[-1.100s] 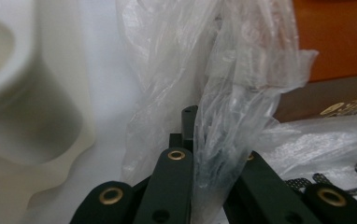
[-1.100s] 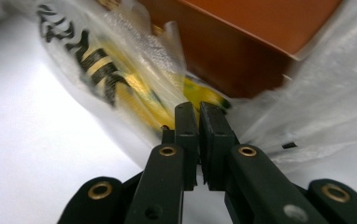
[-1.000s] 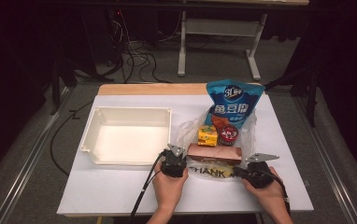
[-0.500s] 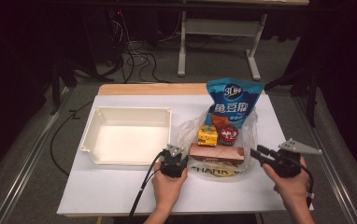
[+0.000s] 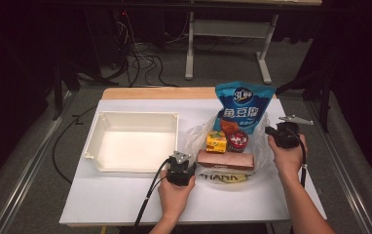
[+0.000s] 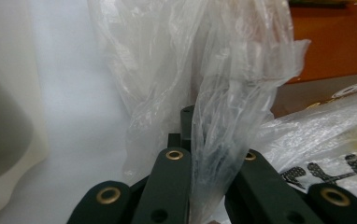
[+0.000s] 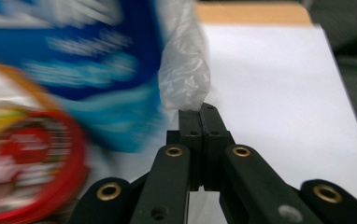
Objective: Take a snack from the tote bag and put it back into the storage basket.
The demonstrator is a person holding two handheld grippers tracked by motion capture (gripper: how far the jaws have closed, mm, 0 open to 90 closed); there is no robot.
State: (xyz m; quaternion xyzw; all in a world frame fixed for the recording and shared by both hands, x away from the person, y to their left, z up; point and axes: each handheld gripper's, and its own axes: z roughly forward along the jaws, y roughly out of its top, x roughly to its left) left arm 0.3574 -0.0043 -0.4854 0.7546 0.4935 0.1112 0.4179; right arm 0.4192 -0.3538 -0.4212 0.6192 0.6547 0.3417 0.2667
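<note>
A clear plastic bag point(image 5: 198, 134) lies on the white table and holds a blue snack bag point(image 5: 242, 108), a yellow box point(image 5: 216, 141), a red-lidded tub point(image 5: 237, 140) and a long brown box point(image 5: 225, 160). My left gripper point(image 5: 182, 165) is at the bag's near left corner. In the left gripper view it point(image 6: 193, 116) is shut on a fold of the bag film point(image 6: 223, 93). My right gripper point(image 5: 271, 131) is at the bag's right side, beside the snack bag. In the right gripper view it point(image 7: 200, 111) is shut on a crumpled bit of film point(image 7: 186, 74).
An empty white tray point(image 5: 92, 146) sits left of the bag, close to my left hand. The table's right edge point(image 5: 303, 161) runs just beyond my right hand. A wooden strip point(image 5: 159, 92) borders the far side, with a desk frame and cables on the floor behind.
My right gripper has moved from the bag's near right corner away from me along its right side, drawing the film with it. The left gripper has stayed put.
</note>
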